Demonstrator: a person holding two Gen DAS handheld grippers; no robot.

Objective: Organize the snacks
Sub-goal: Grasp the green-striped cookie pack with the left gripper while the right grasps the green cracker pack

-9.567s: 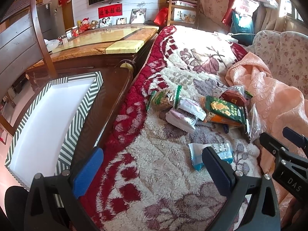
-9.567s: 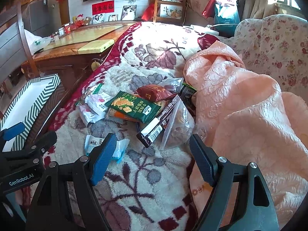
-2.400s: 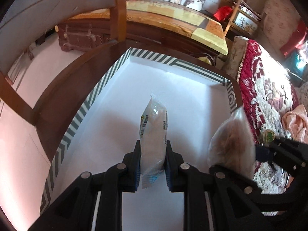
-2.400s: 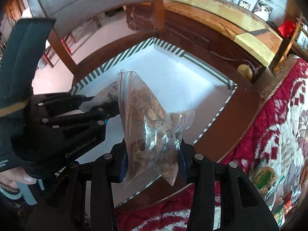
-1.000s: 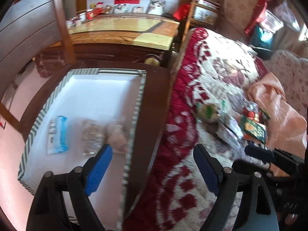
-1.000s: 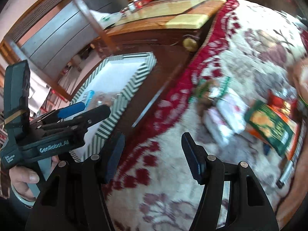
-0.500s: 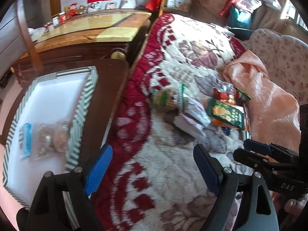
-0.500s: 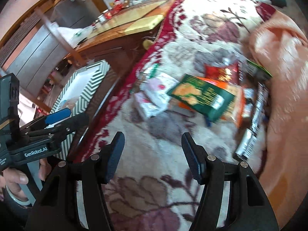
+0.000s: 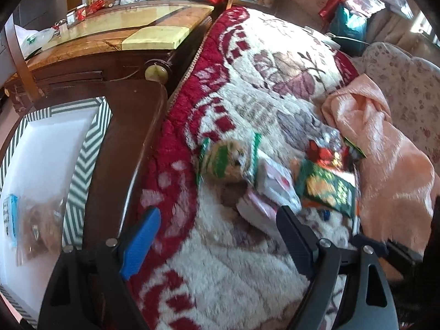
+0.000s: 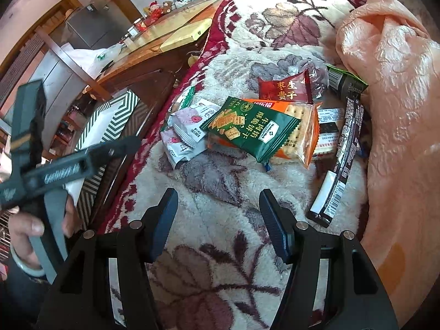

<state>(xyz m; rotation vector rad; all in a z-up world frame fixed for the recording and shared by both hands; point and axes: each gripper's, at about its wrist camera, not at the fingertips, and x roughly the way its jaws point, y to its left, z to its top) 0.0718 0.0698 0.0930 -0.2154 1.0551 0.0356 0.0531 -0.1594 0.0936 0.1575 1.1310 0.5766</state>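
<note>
A pile of snacks lies on the fleece blanket (image 10: 209, 247): a green cracker packet (image 10: 253, 129) on an orange cracker pack (image 10: 299, 126), a red packet (image 10: 286, 88), white-and-pink packets (image 10: 187, 129) and a long dark bar (image 10: 341, 162). My right gripper (image 10: 220, 209) hovers open and empty just short of the pile. My left gripper (image 9: 217, 231) is open and empty too, over the blanket near the white-and-pink packets (image 9: 272, 187) and a round green packet (image 9: 222, 159). The striped box (image 9: 93, 137) holds a blue packet (image 9: 9, 220) and a clear bag of brown snacks (image 9: 38, 228).
The box rests on a dark wooden table (image 9: 123, 137) against the blanket's red edge. A peach quilt (image 10: 398, 110) is heaped right of the pile. A hand (image 10: 35, 225) holds the left gripper (image 10: 121, 148) at the left. A yellow-topped cabinet (image 9: 123, 33) stands behind.
Both grippers let go of the packet and the bag in the box, then swung right, away from it and over the blanket; the snack pile now sits nearer in both views.
</note>
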